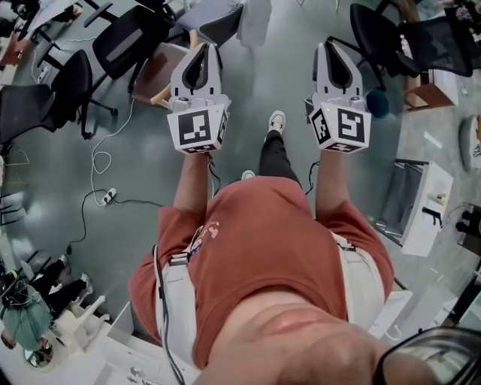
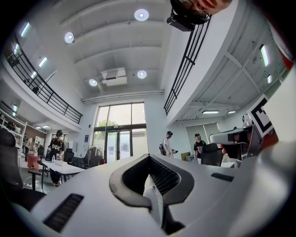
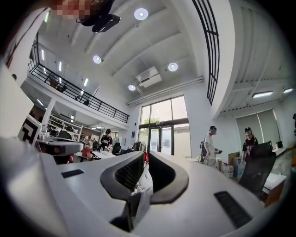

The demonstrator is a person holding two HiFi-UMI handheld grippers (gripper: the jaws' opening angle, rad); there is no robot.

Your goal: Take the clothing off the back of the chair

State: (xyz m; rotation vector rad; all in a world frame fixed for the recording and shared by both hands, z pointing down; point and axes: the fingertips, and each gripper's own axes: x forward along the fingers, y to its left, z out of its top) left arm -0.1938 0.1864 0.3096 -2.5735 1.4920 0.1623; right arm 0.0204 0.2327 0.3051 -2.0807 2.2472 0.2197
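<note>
With my left gripper [image 1: 201, 56] and right gripper [image 1: 336, 53] both clenched on nothing, the white garment [image 1: 255, 21], seemingly hung over the chair back [image 1: 223, 24], lies ahead at top centre between them, slightly nearer my left.

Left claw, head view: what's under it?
Below the left claw: grey floor and a brown chair seat on pale wooden legs. The claw covers the seat's right part and the floor straight beneath it, so nothing there can be checked.
</note>
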